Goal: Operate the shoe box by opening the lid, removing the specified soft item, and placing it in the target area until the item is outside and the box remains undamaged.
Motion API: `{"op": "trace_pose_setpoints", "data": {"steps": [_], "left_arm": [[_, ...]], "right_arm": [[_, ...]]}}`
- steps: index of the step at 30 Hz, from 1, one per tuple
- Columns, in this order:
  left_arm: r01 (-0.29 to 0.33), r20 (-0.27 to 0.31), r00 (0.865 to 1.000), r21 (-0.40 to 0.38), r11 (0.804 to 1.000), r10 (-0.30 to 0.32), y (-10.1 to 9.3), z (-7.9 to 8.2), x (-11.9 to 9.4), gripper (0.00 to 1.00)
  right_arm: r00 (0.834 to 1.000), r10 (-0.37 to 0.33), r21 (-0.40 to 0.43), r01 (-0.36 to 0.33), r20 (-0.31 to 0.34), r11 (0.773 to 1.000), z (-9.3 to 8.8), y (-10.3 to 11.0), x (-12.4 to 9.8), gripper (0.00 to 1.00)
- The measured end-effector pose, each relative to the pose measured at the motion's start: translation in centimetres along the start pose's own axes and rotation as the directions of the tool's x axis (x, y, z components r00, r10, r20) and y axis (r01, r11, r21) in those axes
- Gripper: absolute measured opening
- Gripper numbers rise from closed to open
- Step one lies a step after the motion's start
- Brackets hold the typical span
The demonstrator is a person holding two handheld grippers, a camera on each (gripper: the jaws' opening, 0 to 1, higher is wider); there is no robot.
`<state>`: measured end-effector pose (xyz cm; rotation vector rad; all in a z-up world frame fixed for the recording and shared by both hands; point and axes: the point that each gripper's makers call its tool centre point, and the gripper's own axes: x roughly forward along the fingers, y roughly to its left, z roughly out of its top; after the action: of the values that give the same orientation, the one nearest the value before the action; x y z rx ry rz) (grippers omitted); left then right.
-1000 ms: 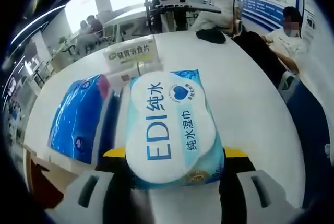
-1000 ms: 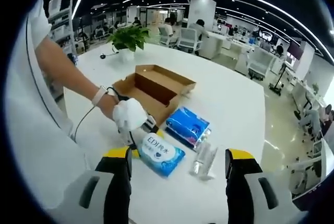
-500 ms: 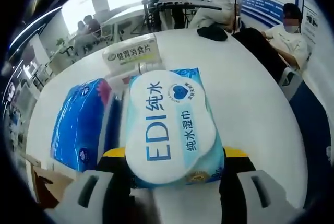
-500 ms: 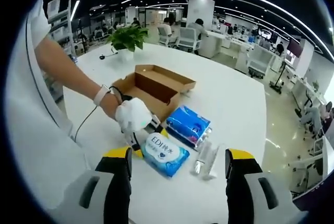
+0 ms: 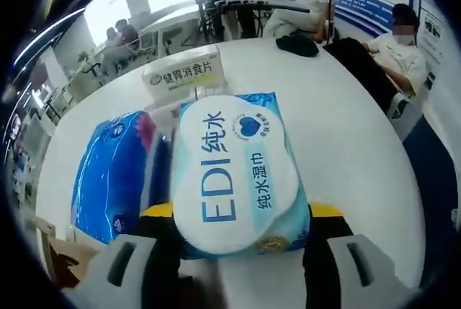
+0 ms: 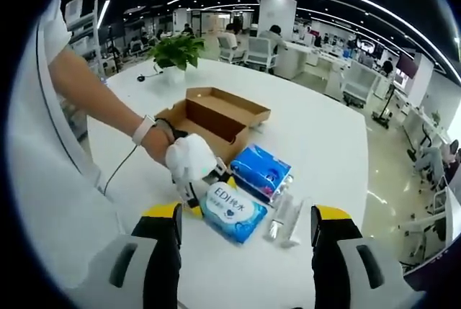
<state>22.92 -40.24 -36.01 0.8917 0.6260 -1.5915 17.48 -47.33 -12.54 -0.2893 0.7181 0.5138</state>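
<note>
The wet-wipe pack (image 5: 234,176) is clamped between the left gripper (image 5: 234,240) jaws, its long axis running toward 12 o'clock, just beside the blue tissue pack (image 5: 115,172) at 9 o'clock. In the right gripper view it is held over the white table (image 6: 317,143), outside the open shoe box (image 6: 212,114) at 11 o'clock. The right gripper (image 6: 245,233) is kept spread and empty, farther off.

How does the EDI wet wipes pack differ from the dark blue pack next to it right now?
The EDI wet wipes pack is pale blue with a big white label; the dark blue pack is glossy deep blue. The wipes pack is clamped between the left gripper's jaws; the dark blue pack lies free on the white table, nearer the open cardboard box. Both are soft, flat packs outside the box.
</note>
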Motion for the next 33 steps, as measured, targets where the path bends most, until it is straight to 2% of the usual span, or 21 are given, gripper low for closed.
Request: {"op": "trace_pose_setpoints", "data": {"steps": [6,23,33], "left_arm": [[-0.012,-0.018,1.000,0.029,1.000,0.013,0.31,0.07,-0.02,0.69],[-0.023,-0.035,0.999,0.013,1.000,0.024,0.63,0.16,0.01,0.70],[-0.027,-0.013,1.000,0.027,0.999,0.028,0.60,0.34,-0.19,0.71]], "right_arm": [[1.000,0.001,0.003,-0.001,-0.002,1.000,-0.26,0.06,-0.03,0.74],[1.000,0.012,-0.001,-0.012,0.008,1.000,-0.18,0.52,0.05,0.74],[1.000,0.014,0.002,-0.014,0.006,1.000,-0.38,0.58,0.09,0.74]]}}
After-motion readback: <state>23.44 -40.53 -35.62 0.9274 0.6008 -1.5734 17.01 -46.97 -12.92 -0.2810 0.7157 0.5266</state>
